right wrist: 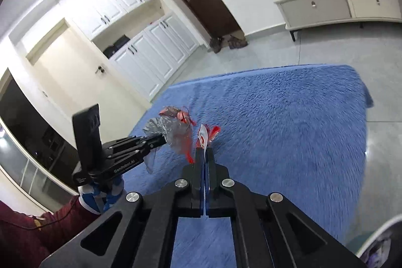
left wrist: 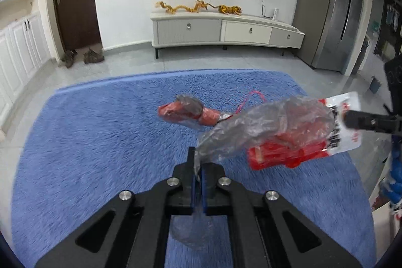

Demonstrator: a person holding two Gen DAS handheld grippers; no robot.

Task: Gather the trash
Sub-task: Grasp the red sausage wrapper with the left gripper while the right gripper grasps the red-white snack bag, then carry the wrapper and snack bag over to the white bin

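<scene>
Clear plastic wrap (left wrist: 266,127) pinched in left claw (left wrist: 198,165); right claw (right wrist: 204,155) clamps red-white packet (right wrist: 203,138) w/ it over blue rug (left wrist: 100,142).

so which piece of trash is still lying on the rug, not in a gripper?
The crumpled red wrapper farther back on the blue rug. The clear plastic bag is pinched by the left gripper, and the red-and-white packet by the right gripper.
</scene>
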